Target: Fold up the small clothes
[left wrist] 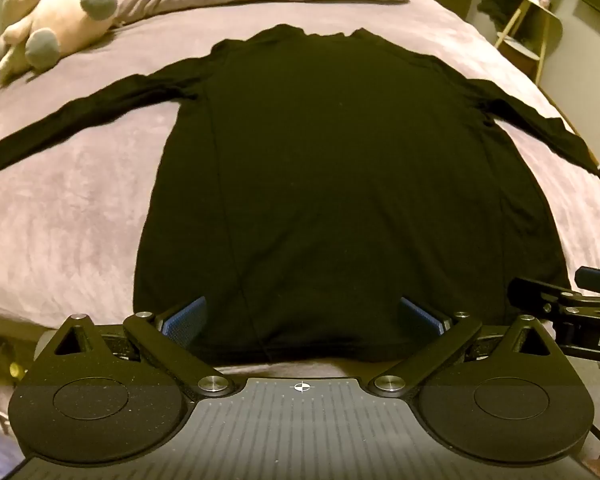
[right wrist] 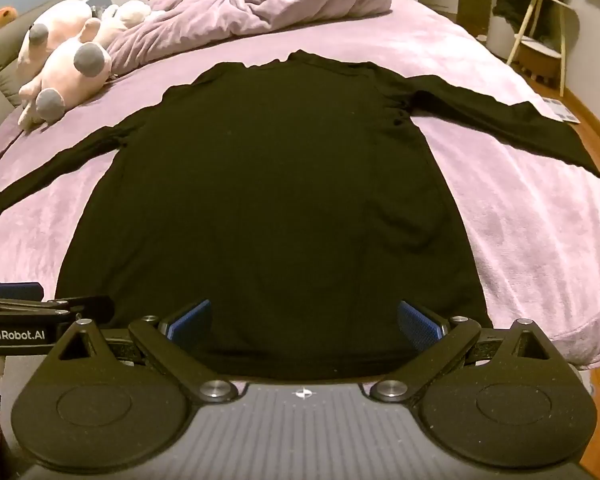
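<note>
L tool (left wrist: 302,320) | R tool (right wrist: 304,320) | both wide, over black shirt (left wrist: 340,180) hem

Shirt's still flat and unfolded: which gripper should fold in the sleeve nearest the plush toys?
Left, probably. The shirt lies flat, and that sleeve reaches toward the plush toys on the left gripper's side. The right gripper would have to cross over. Both jaws are open and empty.

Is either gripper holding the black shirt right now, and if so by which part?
Nothing is held. The left gripper and right gripper are open above the black shirt's hem.
</note>
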`<state>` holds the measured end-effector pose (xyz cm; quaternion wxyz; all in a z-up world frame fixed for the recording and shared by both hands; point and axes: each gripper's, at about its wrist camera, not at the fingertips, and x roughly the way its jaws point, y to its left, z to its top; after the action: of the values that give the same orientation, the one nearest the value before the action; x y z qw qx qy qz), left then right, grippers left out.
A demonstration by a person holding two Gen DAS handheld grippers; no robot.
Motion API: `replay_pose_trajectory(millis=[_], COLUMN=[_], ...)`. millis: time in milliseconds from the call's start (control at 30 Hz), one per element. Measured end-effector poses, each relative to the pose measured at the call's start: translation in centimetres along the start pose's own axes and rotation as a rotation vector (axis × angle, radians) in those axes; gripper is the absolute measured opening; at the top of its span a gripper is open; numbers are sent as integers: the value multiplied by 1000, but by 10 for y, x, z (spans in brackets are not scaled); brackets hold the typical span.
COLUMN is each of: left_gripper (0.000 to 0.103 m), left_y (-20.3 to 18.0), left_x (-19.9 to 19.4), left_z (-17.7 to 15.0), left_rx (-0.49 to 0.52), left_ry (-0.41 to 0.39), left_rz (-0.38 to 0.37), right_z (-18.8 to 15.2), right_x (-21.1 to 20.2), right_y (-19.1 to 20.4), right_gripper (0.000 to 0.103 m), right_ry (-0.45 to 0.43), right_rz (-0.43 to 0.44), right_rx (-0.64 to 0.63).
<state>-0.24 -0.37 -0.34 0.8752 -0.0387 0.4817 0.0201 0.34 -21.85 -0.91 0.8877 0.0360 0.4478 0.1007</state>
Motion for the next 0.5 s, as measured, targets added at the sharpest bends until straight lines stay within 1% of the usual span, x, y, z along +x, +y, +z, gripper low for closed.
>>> replay_pose_trajectory(millis=[267,500], left_gripper=[103,103], left_y=[0,3], left_x=[8,23], left_z=[6,11], left_rx=[-7,-18], left_ry=[7,44], left_rz=[9,12], right_z=[4,9], right_x=[8,23], right_y=[-2,-4], right_gripper=[99,99], right_ry=[22,63], right_rz=[-11,-2], right_rx=[1,6])
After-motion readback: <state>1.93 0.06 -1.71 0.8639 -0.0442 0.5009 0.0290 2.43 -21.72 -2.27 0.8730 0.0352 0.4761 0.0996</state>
